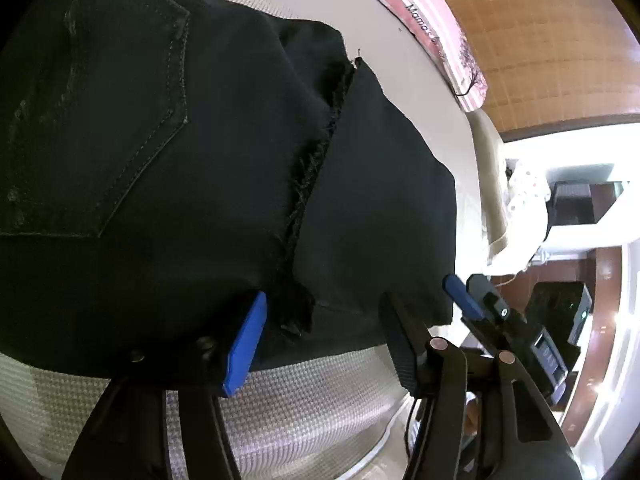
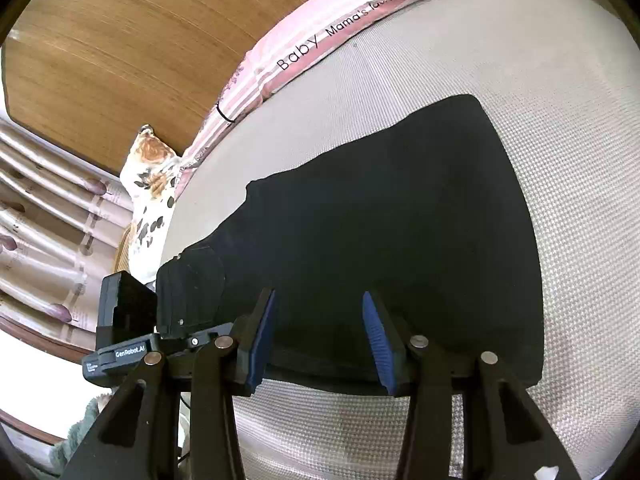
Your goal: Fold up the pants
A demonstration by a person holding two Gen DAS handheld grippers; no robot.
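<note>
Both claws, left gripper (image 1: pixel 324 332) and right gripper (image 2: pixel 318 336), are hovering unclenched, grasping nothing, over black jeans (image 2: pixel 360 240) already lying folded near the mattress (image 2: pixel 580 160) edge; final tidying seems left.

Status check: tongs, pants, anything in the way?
Both tongs open, left, right, holding nothing. Black pants folded on the mattress. Nothing in the way.

Both wrist views angled down, close over pants (image 1: pixel 168 184); opposite ends.
</note>
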